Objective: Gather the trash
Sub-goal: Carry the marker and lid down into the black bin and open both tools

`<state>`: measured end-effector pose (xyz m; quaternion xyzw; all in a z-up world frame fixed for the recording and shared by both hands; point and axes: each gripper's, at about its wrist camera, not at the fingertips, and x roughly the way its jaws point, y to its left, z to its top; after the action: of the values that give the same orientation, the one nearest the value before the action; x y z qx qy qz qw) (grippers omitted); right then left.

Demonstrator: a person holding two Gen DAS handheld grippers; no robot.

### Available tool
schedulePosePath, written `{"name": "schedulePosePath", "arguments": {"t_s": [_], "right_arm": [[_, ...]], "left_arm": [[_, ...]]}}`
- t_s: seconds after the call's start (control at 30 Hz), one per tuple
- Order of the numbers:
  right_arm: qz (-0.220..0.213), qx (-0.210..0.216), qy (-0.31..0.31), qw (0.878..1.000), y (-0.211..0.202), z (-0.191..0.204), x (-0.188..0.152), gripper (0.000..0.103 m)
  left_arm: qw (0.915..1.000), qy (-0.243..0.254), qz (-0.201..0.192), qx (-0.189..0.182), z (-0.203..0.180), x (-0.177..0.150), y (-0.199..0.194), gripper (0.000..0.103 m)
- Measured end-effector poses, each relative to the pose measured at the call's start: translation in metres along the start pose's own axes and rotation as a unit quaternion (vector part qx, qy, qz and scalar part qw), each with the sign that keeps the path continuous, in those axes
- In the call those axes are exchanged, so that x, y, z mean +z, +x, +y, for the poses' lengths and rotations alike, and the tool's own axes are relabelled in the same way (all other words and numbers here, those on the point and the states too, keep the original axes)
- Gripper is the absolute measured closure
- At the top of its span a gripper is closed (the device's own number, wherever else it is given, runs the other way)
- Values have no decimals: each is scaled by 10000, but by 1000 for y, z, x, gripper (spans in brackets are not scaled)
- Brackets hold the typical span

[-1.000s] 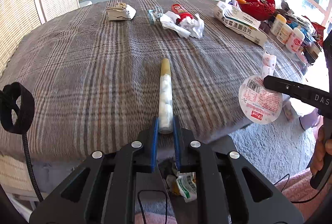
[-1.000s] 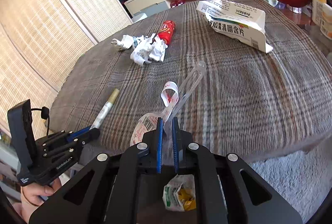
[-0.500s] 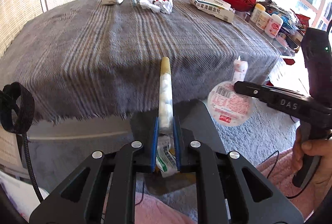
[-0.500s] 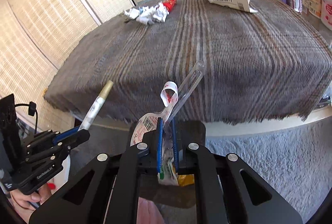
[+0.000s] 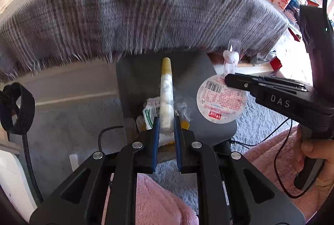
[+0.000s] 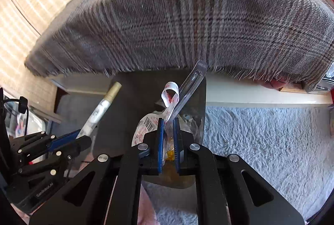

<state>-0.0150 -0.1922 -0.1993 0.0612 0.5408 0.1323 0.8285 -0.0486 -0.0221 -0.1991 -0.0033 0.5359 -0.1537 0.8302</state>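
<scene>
Both grippers loaded up, hanging right over the bin

Biggest thing here is the table under its grey plaid cloth (image 5: pixel 146 8), with more crumpled trash left at the far side. Just below its fringe sits the dark bin (image 5: pixel 133 83) with wrappers already inside. The left gripper (image 5: pixel 166 127) is clamped on the bottom end of a clear tube (image 5: pixel 166 91) of white stuff with a yellowish cap, poking straight out over the bin. The right gripper (image 6: pixel 167 131) is pinched tight on a peeled foil lid and plastic wrapper (image 6: pixel 183 91). I'd guess both weigh next to nothing: the tube is stiff but slick, so the end grip suits it, while the floppy lid could cling to the pads on release.
</scene>
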Motion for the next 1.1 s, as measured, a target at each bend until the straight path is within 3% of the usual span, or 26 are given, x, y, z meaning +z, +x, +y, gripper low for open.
{"name": "schedulePosePath", "arguments": {"t_s": [0.23, 0.6, 0.7, 0.73, 0.8, 0.83, 0.87, 0.93, 1.03, 1.1], "right_arm": [[125, -8, -23, 9999, 9, -1, -4, 93], [65, 200, 176, 9996, 8, -3, -2, 89], [56, 160, 253, 9995, 9, -6, 0, 87], [52, 116, 254, 9996, 9, -6, 0, 83], [31, 113, 276, 9996, 8, -6, 1, 66], [-2, 112, 286, 9995, 7, -7, 1, 51], [-49, 91, 292, 9995, 5, -7, 1, 45], [-125, 55, 330, 9994, 1, -9, 3, 40], [-263, 98, 530, 9982, -6, -16, 6, 20], [-304, 248, 622, 9973, -11, -19, 9, 16]], "left_arm": [[9995, -144, 270, -38, 5, -8, 20, 91], [9991, -300, 147, -244, 8, 1, 16, 90], [9991, -326, 146, -238, 11, 1, 14, 77], [9991, -331, 125, -223, 11, 1, 13, 71], [9992, -340, 97, -202, 12, 1, 12, 67], [9992, -348, 88, -200, 13, 2, 11, 66], [9991, -355, 67, -206, 13, 2, 9, 66], [9992, -358, -1, -172, 15, 4, 4, 61], [9992, -351, -169, -49, 20, 8, -6, 39], [9989, -374, -267, 3, 24, 10, -12, 31]]}}
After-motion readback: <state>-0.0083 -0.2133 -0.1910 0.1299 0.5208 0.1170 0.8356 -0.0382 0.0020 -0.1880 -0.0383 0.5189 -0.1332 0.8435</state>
